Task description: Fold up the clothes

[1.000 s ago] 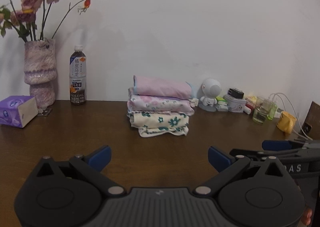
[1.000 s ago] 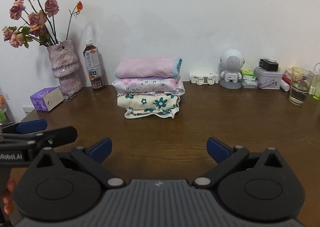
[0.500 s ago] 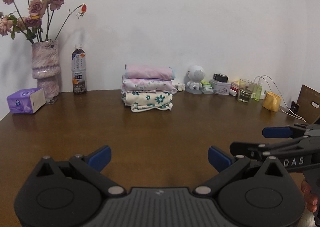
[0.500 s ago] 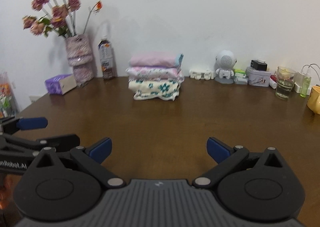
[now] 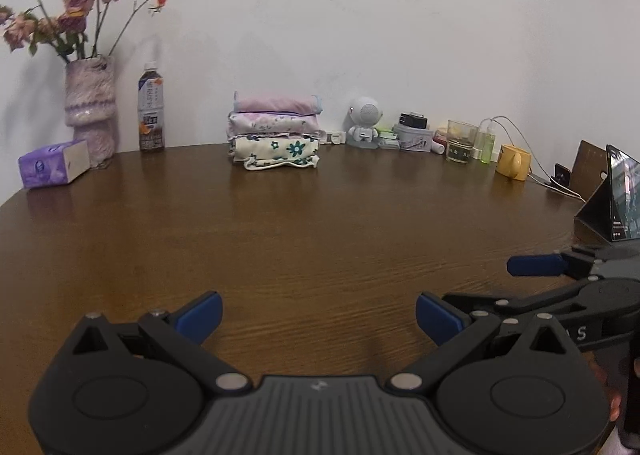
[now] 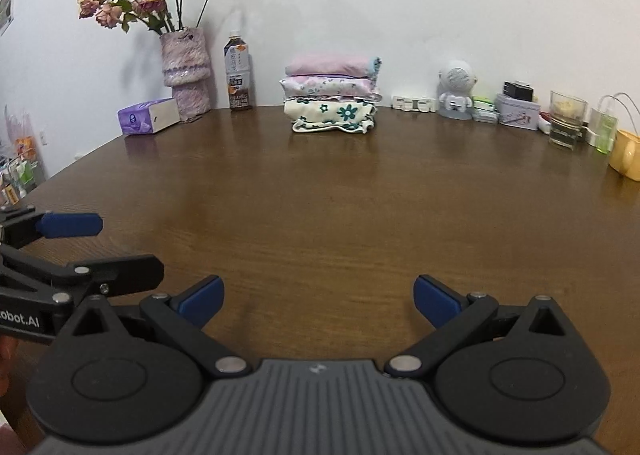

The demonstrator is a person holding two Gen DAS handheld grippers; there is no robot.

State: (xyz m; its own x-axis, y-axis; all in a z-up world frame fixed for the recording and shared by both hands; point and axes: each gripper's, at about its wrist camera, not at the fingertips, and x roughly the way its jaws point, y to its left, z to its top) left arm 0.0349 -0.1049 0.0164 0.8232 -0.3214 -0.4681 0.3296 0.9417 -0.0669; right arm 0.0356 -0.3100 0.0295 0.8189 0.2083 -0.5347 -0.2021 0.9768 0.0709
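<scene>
A stack of three folded clothes [image 5: 276, 133] [image 6: 332, 97] rests at the far edge of the brown table [image 5: 320, 223] by the wall: a pink piece on top, a pink flowered one in the middle, a cream one with teal flowers at the bottom. My left gripper [image 5: 318, 313] hangs open over the near part of the table with nothing between its blue pads. My right gripper [image 6: 318, 301] is open too and holds nothing, far from the stack. Each gripper shows at the other view's edge.
A vase of dried roses [image 5: 90, 111], a drink bottle [image 5: 151, 113] and a purple tissue box [image 5: 54, 169] stand at the back left. Back right hold a white robot figure [image 5: 364, 127], a tin, a glass [image 5: 460, 141], a yellow mug [image 5: 514, 162] and a propped phone [image 5: 622, 199].
Both grippers have drawn back from the folded stack, which now looks smaller and farther. Both stay open. The stack has not moved.
</scene>
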